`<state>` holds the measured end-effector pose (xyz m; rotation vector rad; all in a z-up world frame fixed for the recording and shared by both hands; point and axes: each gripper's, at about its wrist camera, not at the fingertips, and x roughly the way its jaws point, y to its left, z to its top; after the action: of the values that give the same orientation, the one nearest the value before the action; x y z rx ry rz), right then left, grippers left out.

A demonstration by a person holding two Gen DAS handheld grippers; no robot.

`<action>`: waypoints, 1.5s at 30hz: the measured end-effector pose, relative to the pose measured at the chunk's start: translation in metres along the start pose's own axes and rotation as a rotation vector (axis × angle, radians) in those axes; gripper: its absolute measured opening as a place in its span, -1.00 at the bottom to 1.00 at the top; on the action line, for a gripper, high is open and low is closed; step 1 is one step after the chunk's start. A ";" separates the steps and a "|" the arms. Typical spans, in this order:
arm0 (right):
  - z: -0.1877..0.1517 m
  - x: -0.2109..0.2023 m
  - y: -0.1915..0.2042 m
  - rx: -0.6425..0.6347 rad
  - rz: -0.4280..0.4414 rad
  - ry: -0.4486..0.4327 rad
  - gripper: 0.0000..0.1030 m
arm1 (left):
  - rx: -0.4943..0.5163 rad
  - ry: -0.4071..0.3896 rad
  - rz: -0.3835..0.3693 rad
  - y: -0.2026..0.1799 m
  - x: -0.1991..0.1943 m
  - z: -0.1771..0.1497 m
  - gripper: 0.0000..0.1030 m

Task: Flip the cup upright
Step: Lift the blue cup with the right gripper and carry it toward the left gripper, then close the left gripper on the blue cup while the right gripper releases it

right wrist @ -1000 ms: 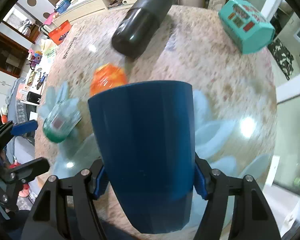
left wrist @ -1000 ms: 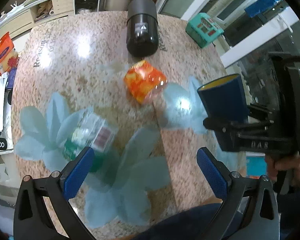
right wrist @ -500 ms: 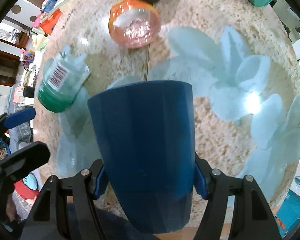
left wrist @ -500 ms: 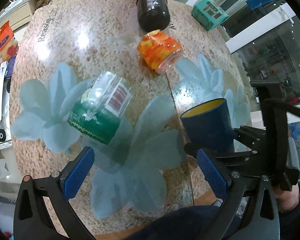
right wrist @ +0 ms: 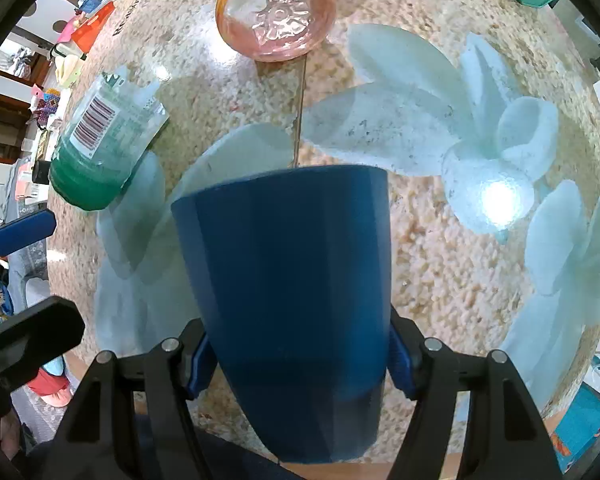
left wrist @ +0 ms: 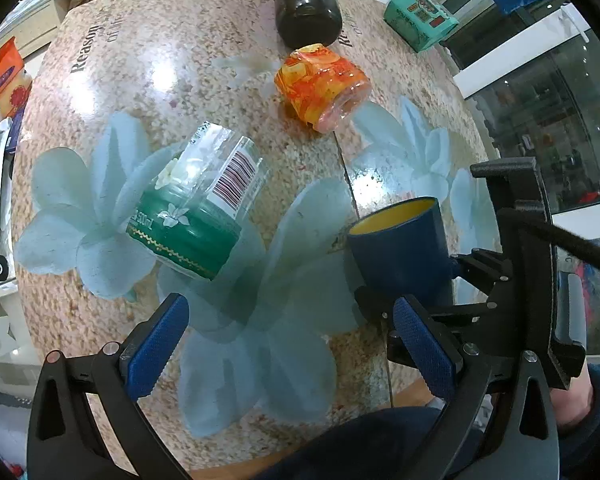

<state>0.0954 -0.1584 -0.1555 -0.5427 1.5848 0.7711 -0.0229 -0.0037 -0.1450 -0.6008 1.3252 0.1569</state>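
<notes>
A dark blue cup [right wrist: 292, 280] with a yellow inside fills the right wrist view. My right gripper [right wrist: 296, 360] is shut on its lower body. In the left wrist view the cup [left wrist: 400, 256] stands upright, mouth up, near the table's front right edge, with the right gripper [left wrist: 452, 276] clamped on its side. I cannot tell whether its base touches the table. My left gripper [left wrist: 292, 344] is open and empty above the table's front edge, left of the cup.
A green-labelled clear bottle [left wrist: 204, 204] lies on its side left of centre. An orange jar [left wrist: 324, 84] lies on its side behind the cup. A black cylinder [left wrist: 306, 4] and a teal box [left wrist: 420, 16] sit at the back of the round floral table [left wrist: 140, 80].
The right gripper has brought the cup down and nearer to the table's front right, keeping it upright. The left gripper has tilted to look more steeply down at the table.
</notes>
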 end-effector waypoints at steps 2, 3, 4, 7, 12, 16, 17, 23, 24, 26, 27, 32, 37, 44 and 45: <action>0.000 0.005 0.006 0.001 0.000 -0.004 0.31 | -0.001 0.003 0.001 0.001 0.000 0.000 0.99; -0.001 0.005 0.005 -0.004 -0.001 -0.001 0.35 | -0.001 0.004 0.002 0.001 0.001 0.000 0.99; 0.000 0.005 0.005 -0.007 -0.003 0.000 0.50 | -0.002 0.004 0.003 0.002 0.001 0.000 0.99; 0.001 -0.002 -0.003 -0.003 0.010 -0.011 0.65 | -0.003 0.003 0.005 0.002 0.000 -0.001 0.99; -0.002 -0.021 -0.016 -0.006 0.013 -0.043 0.92 | -0.008 -0.001 -0.016 0.002 -0.007 -0.003 0.99; -0.006 -0.040 -0.027 0.003 0.046 -0.065 1.00 | -0.015 -0.013 -0.042 0.001 -0.018 -0.005 0.99; -0.008 -0.044 -0.029 0.007 0.044 -0.067 1.00 | -0.018 -0.014 -0.056 0.001 -0.022 -0.005 1.00; -0.023 -0.078 -0.047 0.017 0.045 -0.093 1.00 | -0.023 -0.016 -0.090 -0.007 -0.040 -0.007 0.99; -0.026 -0.084 -0.050 0.015 0.045 -0.100 1.00 | -0.020 -0.017 -0.091 -0.009 -0.043 -0.008 0.99; -0.032 -0.095 -0.057 0.015 0.039 -0.110 1.00 | -0.015 -0.021 -0.085 -0.017 -0.046 -0.008 0.99; -0.034 -0.101 -0.064 0.016 0.034 -0.112 1.00 | -0.017 -0.022 -0.079 -0.020 -0.047 -0.008 0.99; -0.046 -0.128 -0.098 0.016 0.035 -0.118 1.00 | -0.045 -0.003 -0.089 -0.039 -0.042 -0.006 0.99; -0.046 -0.142 -0.112 0.010 0.076 -0.128 1.00 | -0.112 0.027 -0.070 -0.060 -0.020 -0.001 0.99; -0.034 -0.144 -0.142 -0.065 0.153 -0.120 1.00 | -0.233 0.038 -0.015 -0.082 0.009 0.013 0.99; -0.032 -0.143 -0.147 -0.070 0.159 -0.115 1.00 | -0.244 0.041 0.000 -0.085 0.014 0.015 0.99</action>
<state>0.2030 -0.2917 -0.0390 -0.4178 1.5112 0.9638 0.0310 -0.0705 -0.1291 -0.8136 1.3558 0.3113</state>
